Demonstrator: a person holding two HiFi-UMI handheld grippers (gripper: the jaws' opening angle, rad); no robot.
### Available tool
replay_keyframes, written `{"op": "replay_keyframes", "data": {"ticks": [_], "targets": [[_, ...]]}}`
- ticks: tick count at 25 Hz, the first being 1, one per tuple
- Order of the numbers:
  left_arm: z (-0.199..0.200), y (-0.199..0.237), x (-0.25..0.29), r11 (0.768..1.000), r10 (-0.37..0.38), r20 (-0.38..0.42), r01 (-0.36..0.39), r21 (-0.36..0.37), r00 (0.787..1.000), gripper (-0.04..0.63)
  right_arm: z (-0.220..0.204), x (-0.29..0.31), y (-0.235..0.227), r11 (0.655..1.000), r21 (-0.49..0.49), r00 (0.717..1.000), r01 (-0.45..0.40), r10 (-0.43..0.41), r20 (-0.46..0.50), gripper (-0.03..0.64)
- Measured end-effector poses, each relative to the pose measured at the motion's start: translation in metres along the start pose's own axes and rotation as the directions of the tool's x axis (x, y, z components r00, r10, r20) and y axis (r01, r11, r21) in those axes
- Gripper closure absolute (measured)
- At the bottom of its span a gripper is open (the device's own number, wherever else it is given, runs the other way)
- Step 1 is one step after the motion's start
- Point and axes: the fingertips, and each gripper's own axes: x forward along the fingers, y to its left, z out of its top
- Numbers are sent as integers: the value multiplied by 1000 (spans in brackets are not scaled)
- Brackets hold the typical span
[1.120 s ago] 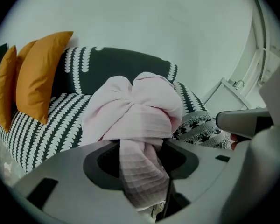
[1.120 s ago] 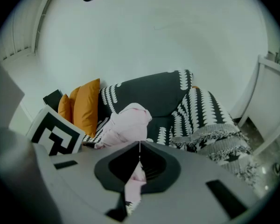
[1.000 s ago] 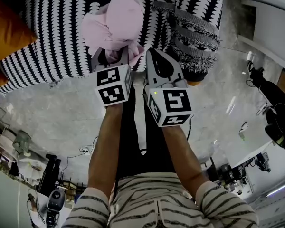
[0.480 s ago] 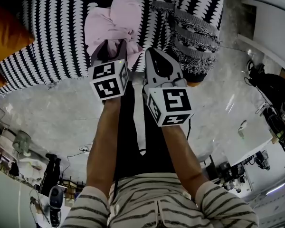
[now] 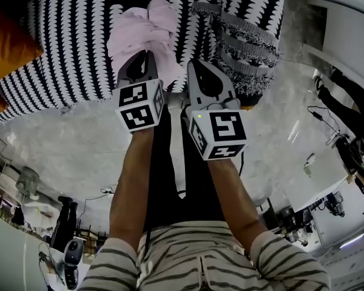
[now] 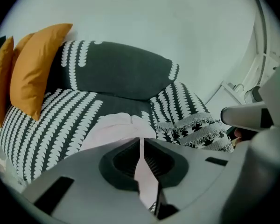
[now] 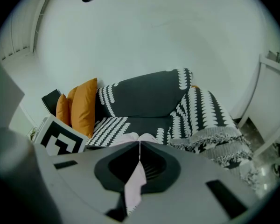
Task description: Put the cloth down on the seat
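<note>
Head view: two bare forearms reach forward side by side, both grippers tilted down towards a black-and-white patterned seat (image 5: pixel 67 53). A pink cloth (image 5: pixel 142 32) sits bunched at the seat's front edge, the left gripper (image 5: pixel 144 62) at its near side and the right gripper (image 5: pixel 197 66) just beside it.

Left gripper view: the jaws have just been closing and now pinch a fold of the cloth; the rest lies heaped on the seat beyond, with orange cushions (image 6: pixel 37 64) at the far left.

Right gripper view: the jaws are clamped on a pink strip of the cloth.

The cloth seems freshly gripped. Next probably comes lowering it flat onto the seat and letting go.
</note>
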Motion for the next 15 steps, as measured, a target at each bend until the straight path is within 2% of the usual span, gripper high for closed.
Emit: {"op": "replay_keyframes", "data": {"ticks": [4,15], "targets": [[8,-5,-13,1000,7,35,-7,10,999,589,1,-7,3,1000,0,1000,-6,6,2,603],[27,-16,-40,999,-3,116,-1,38,993,592,10,-17,12,1000,-10,999,-19,19,42,603]]}}
